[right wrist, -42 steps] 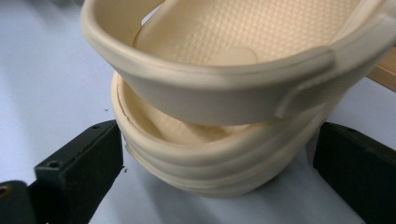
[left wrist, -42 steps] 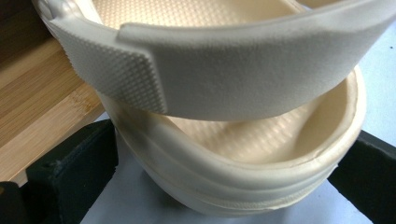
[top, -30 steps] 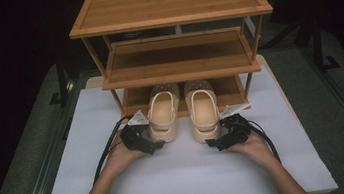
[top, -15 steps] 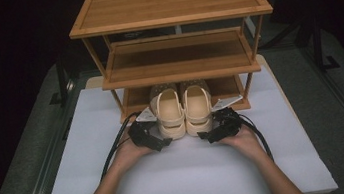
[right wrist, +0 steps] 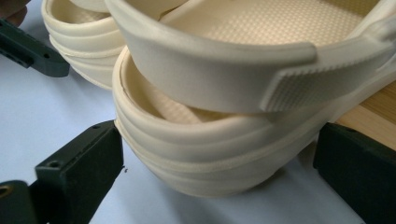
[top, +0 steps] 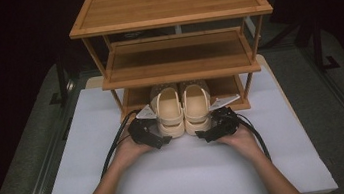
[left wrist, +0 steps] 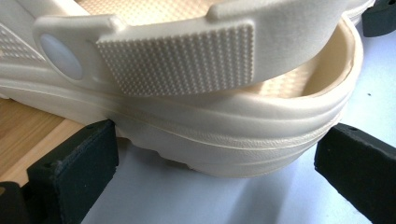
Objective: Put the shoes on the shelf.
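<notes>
We are sliding a pair of cream clogs into the bottom tier of the bamboo shoe rack [top: 170,21]; the left clog [top: 168,110] and the right clog [top: 196,106] lie side by side, touching, toes under the middle shelf, heels overhanging onto the white desk [top: 180,176]. The left gripper [top: 158,138] sits at the heel of the left clog, the right gripper [top: 211,133] at the heel of the right; in each gripper view the fingers stand spread either side of the heel, the inner finger at most brushing the sole, so we judge both released rather than clenched. Next, we reckon, comes a straight push on both heels; or a withdrawal if the pair sits deep enough. Both forearms come in low, converging, hands resting on the desk.
</notes>
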Demonstrator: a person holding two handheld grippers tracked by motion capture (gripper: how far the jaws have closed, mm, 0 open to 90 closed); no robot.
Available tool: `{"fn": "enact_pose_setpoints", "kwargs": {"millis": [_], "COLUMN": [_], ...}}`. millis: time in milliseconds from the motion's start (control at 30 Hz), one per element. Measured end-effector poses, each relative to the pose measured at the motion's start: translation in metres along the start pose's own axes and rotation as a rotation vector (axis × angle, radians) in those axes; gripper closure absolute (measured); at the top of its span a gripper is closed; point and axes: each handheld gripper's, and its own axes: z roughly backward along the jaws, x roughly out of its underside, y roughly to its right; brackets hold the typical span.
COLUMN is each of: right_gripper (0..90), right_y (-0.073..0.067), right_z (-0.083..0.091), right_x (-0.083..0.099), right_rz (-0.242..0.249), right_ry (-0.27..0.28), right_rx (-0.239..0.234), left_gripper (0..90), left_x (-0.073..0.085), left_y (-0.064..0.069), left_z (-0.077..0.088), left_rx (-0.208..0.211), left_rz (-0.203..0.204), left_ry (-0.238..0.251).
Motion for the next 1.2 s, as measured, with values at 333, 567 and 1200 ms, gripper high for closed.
{"fn": "enact_pose_setpoints", "kwargs": {"millis": [333, 567, 1200], "right_gripper": [1.4, 1.4, 1.5], "right_y": [0.011, 0.022, 0.042], "right_z": [-0.007, -0.015, -0.035], "right_x": [-0.010, -0.021, -0.037], "right_rz": [-0.027, -0.042, -0.011], "right_ry": [0.001, 0.011, 0.021], "right_rx": [0.008, 0.023, 0.111], "left_gripper": [0.0, 0.0, 0.1], "left_x": [-0.014, -0.022, -0.034], "left_y": [-0.017, -0.031, -0.053], "left_z": [-0.003, -0.009, -0.031], "left_rx": [-0.007, -0.014, -0.085], "left_rz": [-0.011, -0.004, 0.003], "left_ry": [-0.009, -0.006, -0.020]}}
